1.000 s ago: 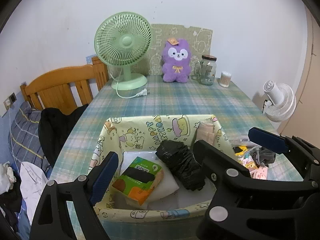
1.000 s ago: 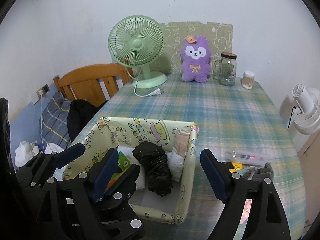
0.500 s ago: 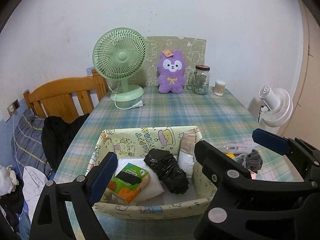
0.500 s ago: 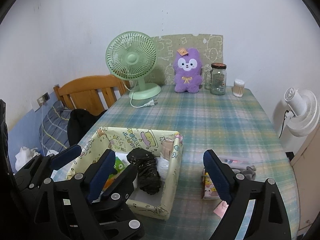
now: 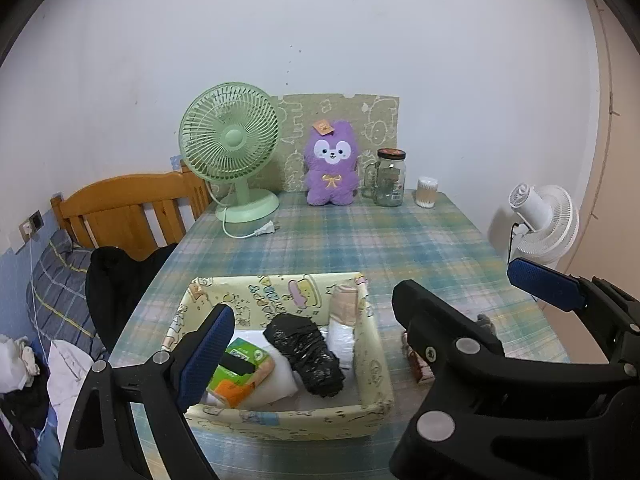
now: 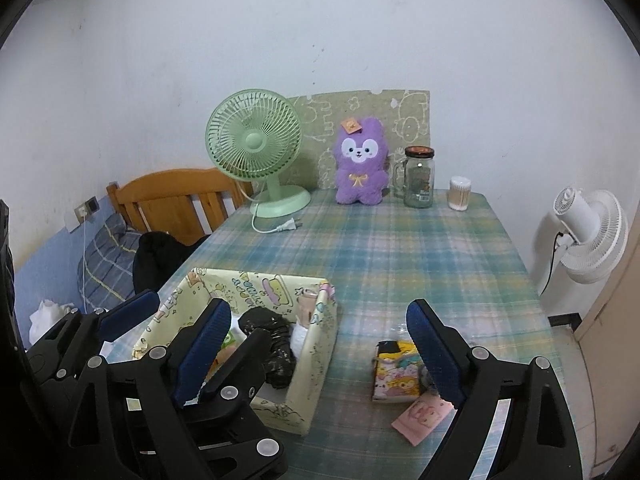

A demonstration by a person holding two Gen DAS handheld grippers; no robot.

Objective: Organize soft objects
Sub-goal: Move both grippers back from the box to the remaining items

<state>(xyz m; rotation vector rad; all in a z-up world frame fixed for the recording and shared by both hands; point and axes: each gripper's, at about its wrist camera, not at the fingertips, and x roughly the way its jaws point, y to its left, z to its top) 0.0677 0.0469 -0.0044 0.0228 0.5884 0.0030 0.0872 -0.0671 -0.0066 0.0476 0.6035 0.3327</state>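
Note:
A yellow cartoon-print box (image 5: 372, 360) (image 6: 320, 340) stands at the table's near edge. It holds a green and orange tissue pack (image 5: 240, 376), a black crumpled bag (image 5: 308, 352) (image 6: 276, 344), a white bundle (image 5: 340, 340) and a beige roll (image 5: 344, 304). A purple plush toy (image 5: 330, 164) (image 6: 360, 164) sits upright at the table's far edge. My left gripper (image 5: 376, 320) is open and empty above the box. My right gripper (image 6: 320, 352) is open and empty, above the box's right wall. Small cartoon packets (image 6: 396, 372) and a pink card (image 6: 420, 416) lie right of the box.
A green desk fan (image 5: 232, 148) with loose plug, a glass jar (image 5: 388, 178) and a cotton-swab pot (image 5: 426, 192) stand along the far edge. A wooden headboard (image 5: 128, 208), bedding and dark clothing lie left of the table. A white fan (image 5: 544, 220) stands right.
Both grippers have pulled back and risen away from the box, so the box looks smaller and lower. The items in the box have not moved.

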